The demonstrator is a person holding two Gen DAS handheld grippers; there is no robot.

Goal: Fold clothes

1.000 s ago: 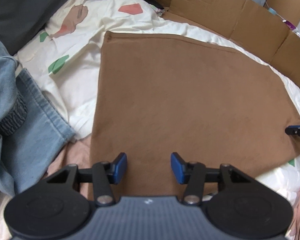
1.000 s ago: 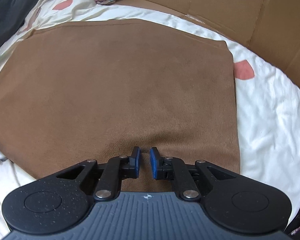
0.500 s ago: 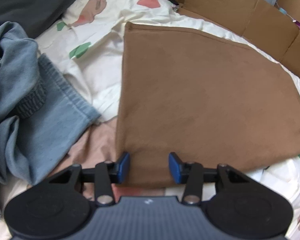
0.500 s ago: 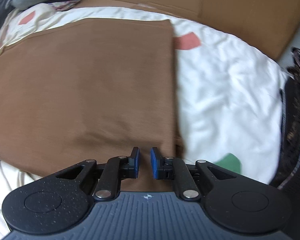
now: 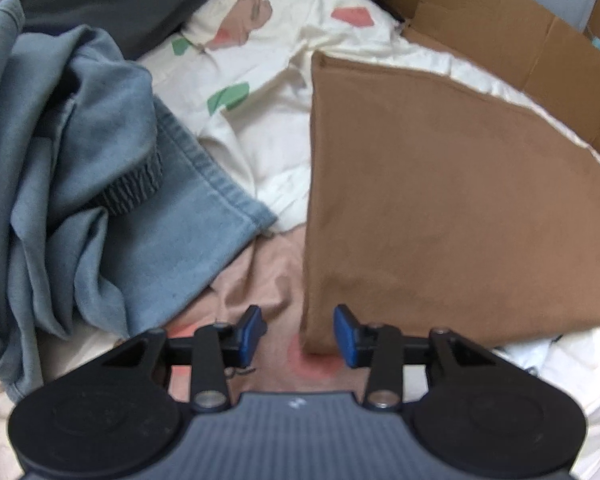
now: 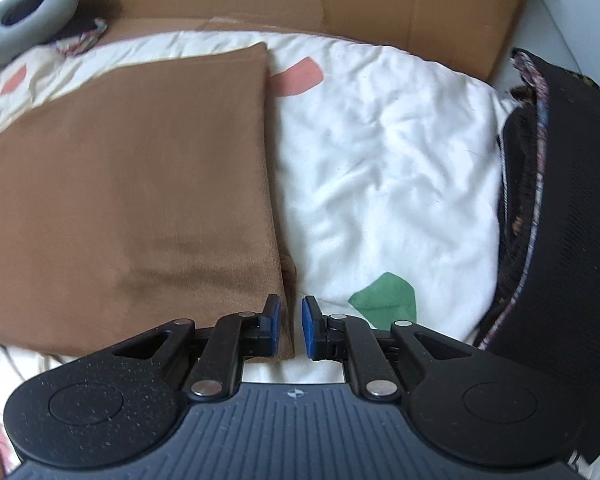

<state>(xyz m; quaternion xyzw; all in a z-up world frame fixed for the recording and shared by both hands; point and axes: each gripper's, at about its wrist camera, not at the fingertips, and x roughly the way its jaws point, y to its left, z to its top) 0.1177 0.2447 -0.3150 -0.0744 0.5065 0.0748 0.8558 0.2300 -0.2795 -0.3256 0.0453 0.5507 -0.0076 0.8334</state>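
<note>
Bed (image 6: pixel 388 168) under a white patterned quilt; folded brown cloth (image 5: pixel 440 208) flat at its middle. Blue garments (image 5: pixel 100 184) heaped at the left edge. Left hand-held gripper (image 5: pixel 296 334) closing, jaws apart, astride the cloth's near-left corner. Right hand-held gripper (image 6: pixel 291 326) narrowly apart, straddling the near-right corner.

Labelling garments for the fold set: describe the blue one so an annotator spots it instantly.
On the cream bedspread with pink and green patches, look left of the flat, folded brown suede-like cloth. The crumpled pile there is the faded blue denim-like garment. Unlike its smooth brown neighbour, it is rumpled, shows a stitched hem, and has a dark ribbed cuff on it.
</note>
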